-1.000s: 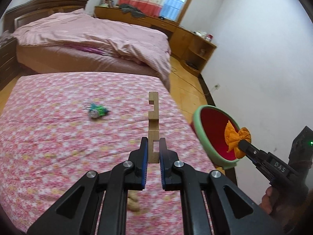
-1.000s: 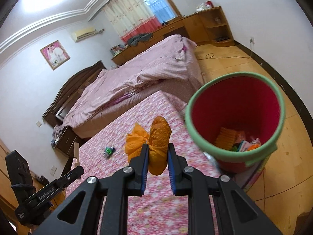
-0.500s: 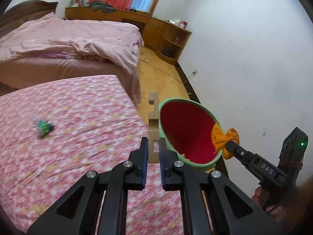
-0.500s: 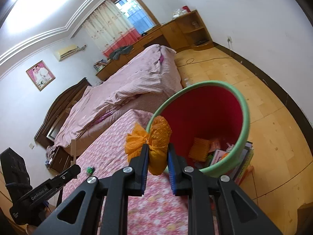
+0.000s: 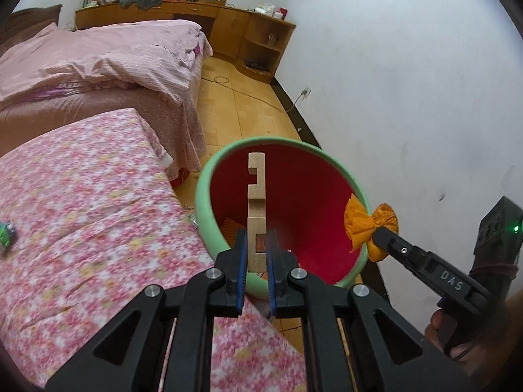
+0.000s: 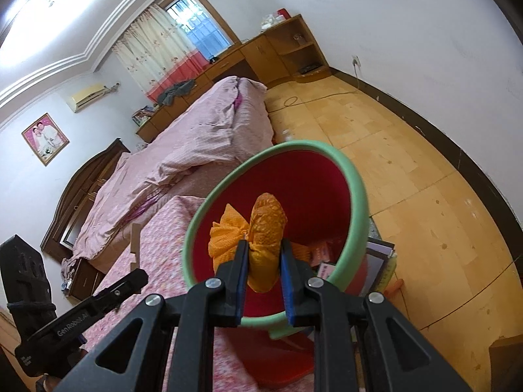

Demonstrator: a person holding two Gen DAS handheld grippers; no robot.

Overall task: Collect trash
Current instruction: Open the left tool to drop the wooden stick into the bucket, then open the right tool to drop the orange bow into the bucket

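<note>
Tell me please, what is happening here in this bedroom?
A person is collecting trash with a handheld claw in each hand. The left claw is shut on a notched, light wooden piece. The right claw is shut on a crumpled orange mesh cloth bundle. Both are held at the mouth of the red bin with a green rim, beside the pink flowered bed cover. Nothing is dropped yet. A small green wrapper lies on the cover.
</note>
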